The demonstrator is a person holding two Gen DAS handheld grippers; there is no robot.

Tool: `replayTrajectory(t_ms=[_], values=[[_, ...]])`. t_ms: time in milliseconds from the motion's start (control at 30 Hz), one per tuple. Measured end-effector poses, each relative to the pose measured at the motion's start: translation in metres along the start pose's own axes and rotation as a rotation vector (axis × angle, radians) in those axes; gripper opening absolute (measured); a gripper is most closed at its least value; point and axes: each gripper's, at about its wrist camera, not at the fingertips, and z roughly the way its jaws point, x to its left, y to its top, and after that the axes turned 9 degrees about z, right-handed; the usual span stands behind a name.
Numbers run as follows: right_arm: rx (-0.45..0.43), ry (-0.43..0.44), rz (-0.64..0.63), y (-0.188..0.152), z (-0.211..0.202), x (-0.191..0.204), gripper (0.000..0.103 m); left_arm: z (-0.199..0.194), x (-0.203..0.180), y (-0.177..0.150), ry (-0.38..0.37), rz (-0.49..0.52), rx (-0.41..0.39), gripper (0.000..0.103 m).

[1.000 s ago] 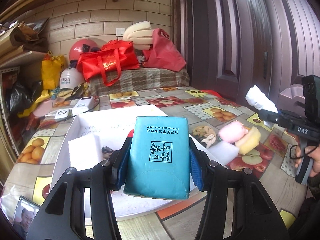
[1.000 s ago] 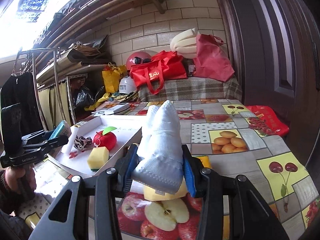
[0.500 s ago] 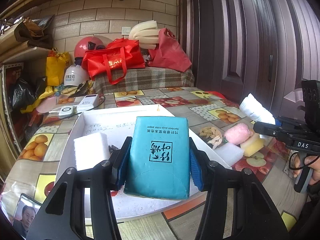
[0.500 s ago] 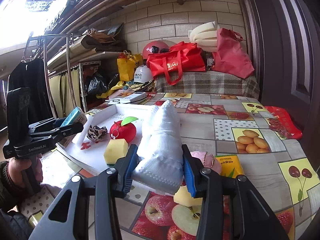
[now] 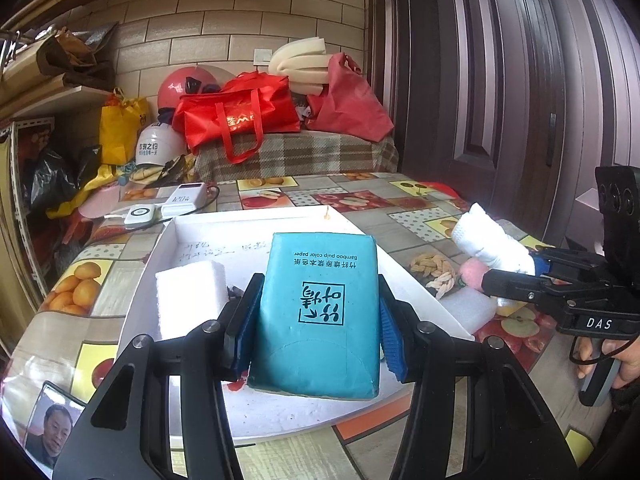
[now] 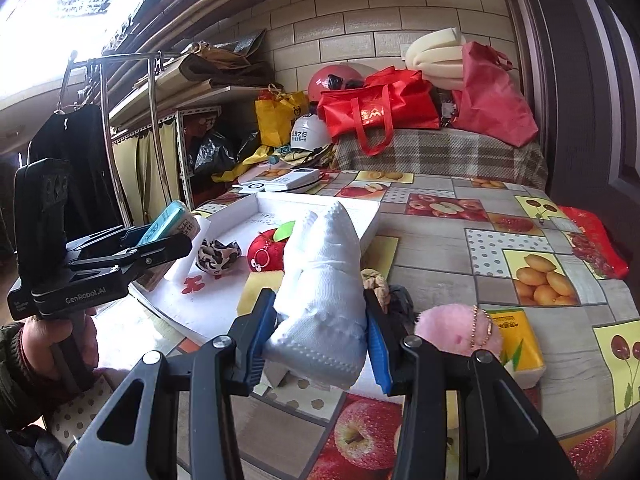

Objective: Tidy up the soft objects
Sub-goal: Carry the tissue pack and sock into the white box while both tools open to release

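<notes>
We hold the teal tissue pack point(image 5: 318, 316) clamped across its short width in our left gripper point(image 5: 316, 320), its long axis running away from us along the fingers, raised over the near edge of the white tray point(image 5: 256, 220). Our right gripper point(image 6: 320, 336) is pinched on the rolled white sock point(image 6: 324, 284), which also points far, out to the right of the tray beside the pink pompom point(image 6: 456, 328). We judge the left hand nearer, since the tray's open floor lies straight ahead and below the pack.

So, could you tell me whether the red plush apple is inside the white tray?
Inside: the red plush apple rests on the white tray floor.
</notes>
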Motion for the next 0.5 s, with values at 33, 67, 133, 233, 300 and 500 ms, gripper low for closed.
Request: replayTrajectory(t_ms=[33,67,133,233,300,500], values=[[0.007,0.009,-0.001,0.000,0.003,0.002,0.042,0.000,0.001,0.000,0.002,-0.003,0.001,0.052],[0.015,0.017,-0.003,0.000,0.006,0.005,0.042,0.000,0.002,0.000,0.004,-0.007,0.002,0.052],[0.030,0.032,-0.004,-0.001,0.013,0.011,0.042,0.001,0.005,0.000,0.012,-0.013,0.003,0.052],[0.047,0.048,-0.014,0.000,0.023,0.019,0.042,0.003,0.010,0.000,0.018,-0.026,0.010,0.052],[0.056,0.054,-0.035,-0.001,0.028,0.025,0.042,0.006,0.013,0.000,0.026,-0.029,0.016,0.052],[0.087,0.075,-0.129,-0.002,0.046,0.054,0.042,0.013,0.031,-0.001,0.035,-0.072,0.040,0.052]])
